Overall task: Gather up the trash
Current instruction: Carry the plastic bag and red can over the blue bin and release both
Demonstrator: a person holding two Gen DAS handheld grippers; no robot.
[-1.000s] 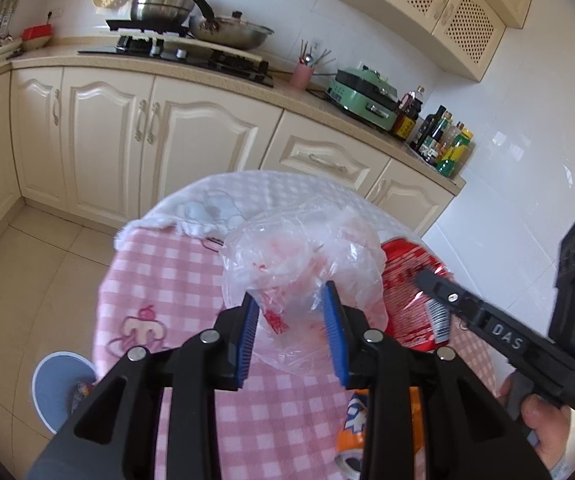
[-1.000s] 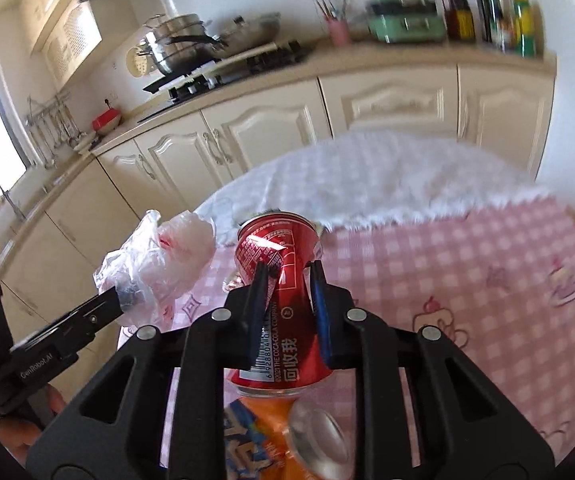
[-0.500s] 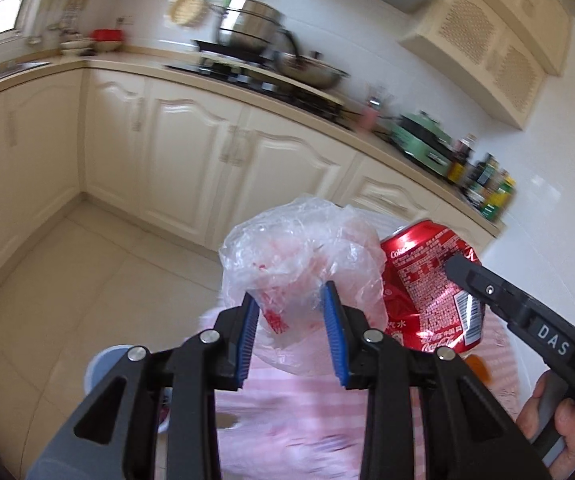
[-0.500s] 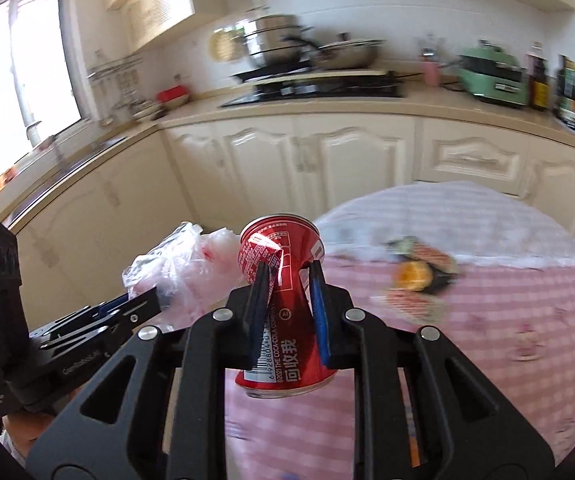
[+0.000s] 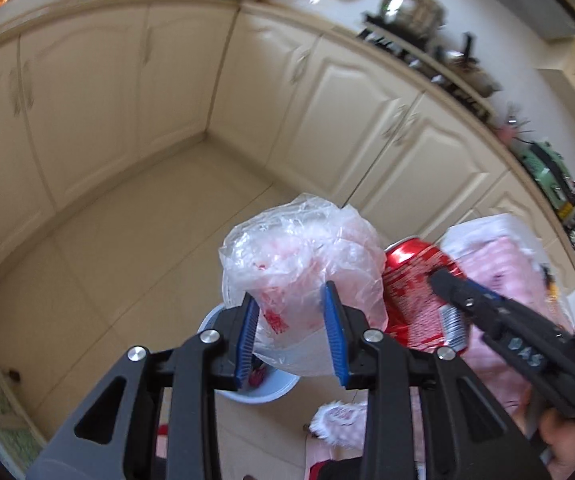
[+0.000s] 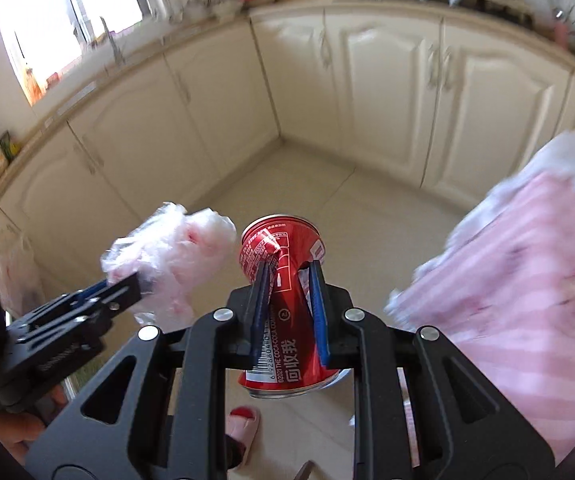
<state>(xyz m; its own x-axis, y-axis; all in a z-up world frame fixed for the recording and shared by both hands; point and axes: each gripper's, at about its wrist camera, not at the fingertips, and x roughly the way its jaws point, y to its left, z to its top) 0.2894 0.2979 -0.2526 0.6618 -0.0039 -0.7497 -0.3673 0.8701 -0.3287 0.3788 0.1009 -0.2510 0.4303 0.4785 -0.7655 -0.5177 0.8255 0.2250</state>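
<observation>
With the left gripper (image 5: 291,332) clamped on the plastic bag (image 5: 301,256) and the right gripper (image 6: 287,312) on the dented can (image 6: 283,280), we center both above the bin (image 5: 255,390) before letting go.

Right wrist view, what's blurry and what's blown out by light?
Right wrist view: the window is washed out white, the pink tablecloth and counter clutter smear with motion, while the red can stays sharp. Left wrist view: cabinets blurred, plastic bag crisp.

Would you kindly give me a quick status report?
Left tongs shut on plastic bag. Right tongs shut on red can. Blue bin below, nothing in the way.
</observation>
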